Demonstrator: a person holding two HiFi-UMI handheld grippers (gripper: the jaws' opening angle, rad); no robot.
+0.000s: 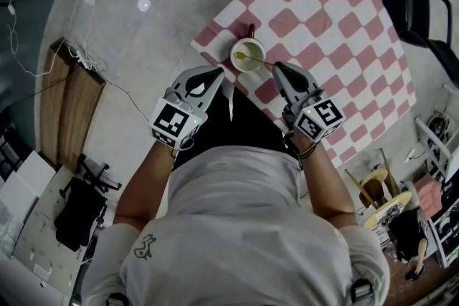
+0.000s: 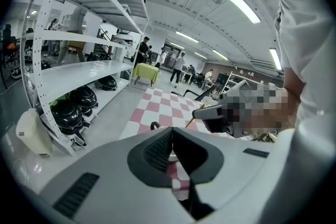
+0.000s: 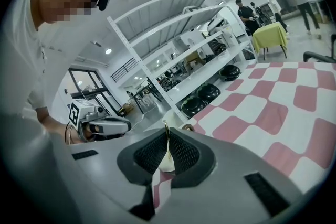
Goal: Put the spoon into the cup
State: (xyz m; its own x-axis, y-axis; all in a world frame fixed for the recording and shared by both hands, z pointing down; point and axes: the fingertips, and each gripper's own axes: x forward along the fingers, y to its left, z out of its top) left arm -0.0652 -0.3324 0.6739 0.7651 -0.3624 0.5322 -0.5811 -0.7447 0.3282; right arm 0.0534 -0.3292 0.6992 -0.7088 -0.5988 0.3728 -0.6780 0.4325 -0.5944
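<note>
Left hand-held gripper [image 1: 216, 74] pressed together, nothing held, parked beside cup [image 1: 235, 61] on checkered desk [image 1: 344, 25], clear of spoon path. Spoon [image 1: 245, 54] bowl lowered inside cup. Handle pinched by right hand-held gripper [image 1: 277, 68], likely for controlled release.

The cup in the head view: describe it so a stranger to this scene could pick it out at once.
Start at the pink-and-white checked cloth. At its corner nearest the person stands the cup, round and pale, with a small dark handle on its far side. It is the only vessel there, and a thin spoon held by the right gripper dips into it.
</note>
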